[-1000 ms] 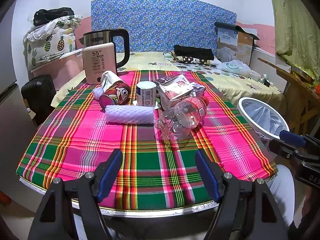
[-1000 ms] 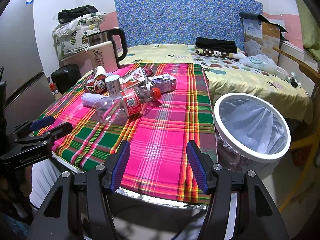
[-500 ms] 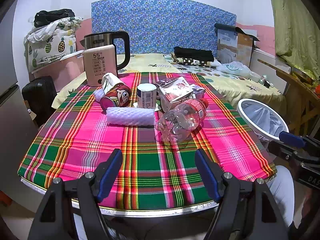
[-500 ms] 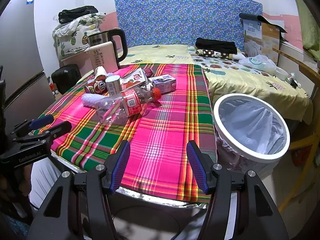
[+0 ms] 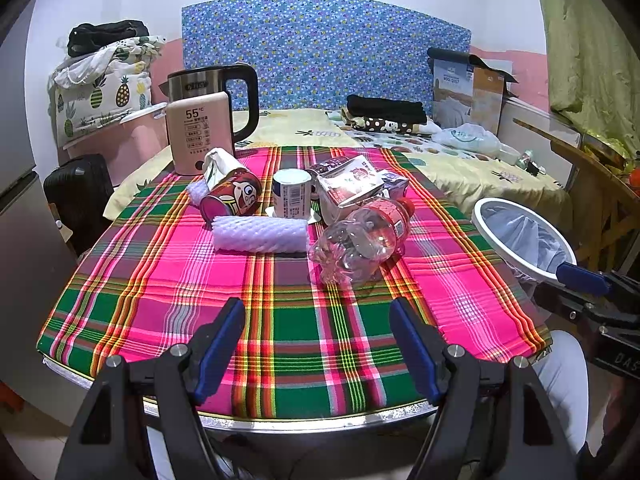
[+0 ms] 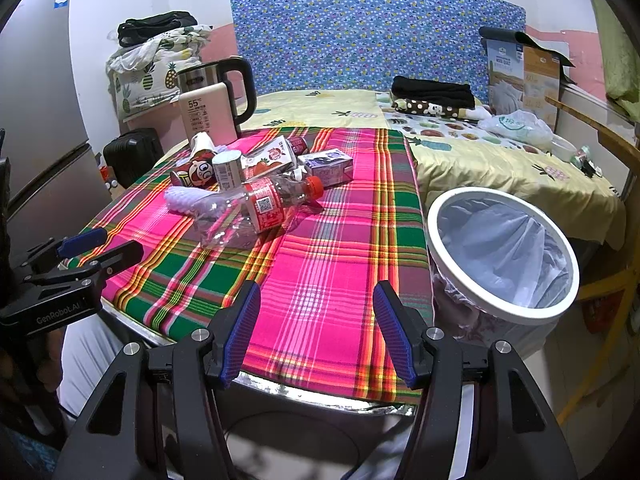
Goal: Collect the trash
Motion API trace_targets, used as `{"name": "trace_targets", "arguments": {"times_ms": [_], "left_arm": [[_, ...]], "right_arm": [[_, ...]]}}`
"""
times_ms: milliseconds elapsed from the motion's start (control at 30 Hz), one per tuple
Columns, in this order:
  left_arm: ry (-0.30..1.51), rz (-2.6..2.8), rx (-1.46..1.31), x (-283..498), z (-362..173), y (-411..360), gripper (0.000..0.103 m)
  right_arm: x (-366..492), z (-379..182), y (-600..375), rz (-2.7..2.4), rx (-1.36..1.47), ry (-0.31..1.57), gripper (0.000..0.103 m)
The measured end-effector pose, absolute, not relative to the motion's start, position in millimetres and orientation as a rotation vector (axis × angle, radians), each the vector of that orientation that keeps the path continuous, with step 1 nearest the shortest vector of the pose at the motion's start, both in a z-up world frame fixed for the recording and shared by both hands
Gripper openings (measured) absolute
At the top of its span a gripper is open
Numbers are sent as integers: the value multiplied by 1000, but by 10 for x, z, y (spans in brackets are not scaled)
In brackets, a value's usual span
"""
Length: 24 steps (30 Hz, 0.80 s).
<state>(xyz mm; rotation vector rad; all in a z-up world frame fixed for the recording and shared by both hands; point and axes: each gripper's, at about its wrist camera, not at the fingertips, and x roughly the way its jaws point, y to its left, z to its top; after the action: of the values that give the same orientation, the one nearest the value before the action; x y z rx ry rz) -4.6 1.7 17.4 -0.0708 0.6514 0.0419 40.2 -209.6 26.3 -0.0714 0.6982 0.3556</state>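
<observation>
A heap of trash lies mid-table on the plaid cloth: a crushed clear bottle (image 5: 362,238) (image 6: 260,210) with a red cap, a white foam sleeve (image 5: 260,234), a red cartoon can (image 5: 232,198) (image 6: 196,172), a small white tin (image 5: 291,194), a snack wrapper (image 5: 352,186) and a small purple carton (image 6: 330,166). My left gripper (image 5: 318,340) hangs open over the near table edge, well short of the heap. My right gripper (image 6: 316,330) is open too, empty, above the near right part of the cloth. A white-rimmed bin (image 6: 504,256) (image 5: 524,236) lined with a bag stands just right of the table.
A steel kettle (image 5: 212,84) and a pink box (image 5: 198,136) stand at the table's far left corner. Behind is a bed (image 6: 460,148) with folded clothes. A fridge (image 6: 36,120) and black suitcase (image 6: 132,152) are left; a wooden chair (image 5: 600,184) is right.
</observation>
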Motion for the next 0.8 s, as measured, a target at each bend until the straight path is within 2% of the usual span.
{"name": "trace_targets", "arguments": {"times_ms": [800], "left_arm": [[660,16,-49,42,162,-48,76]], "right_arm": [[433,259,-2092,356,-76,692,60]]}}
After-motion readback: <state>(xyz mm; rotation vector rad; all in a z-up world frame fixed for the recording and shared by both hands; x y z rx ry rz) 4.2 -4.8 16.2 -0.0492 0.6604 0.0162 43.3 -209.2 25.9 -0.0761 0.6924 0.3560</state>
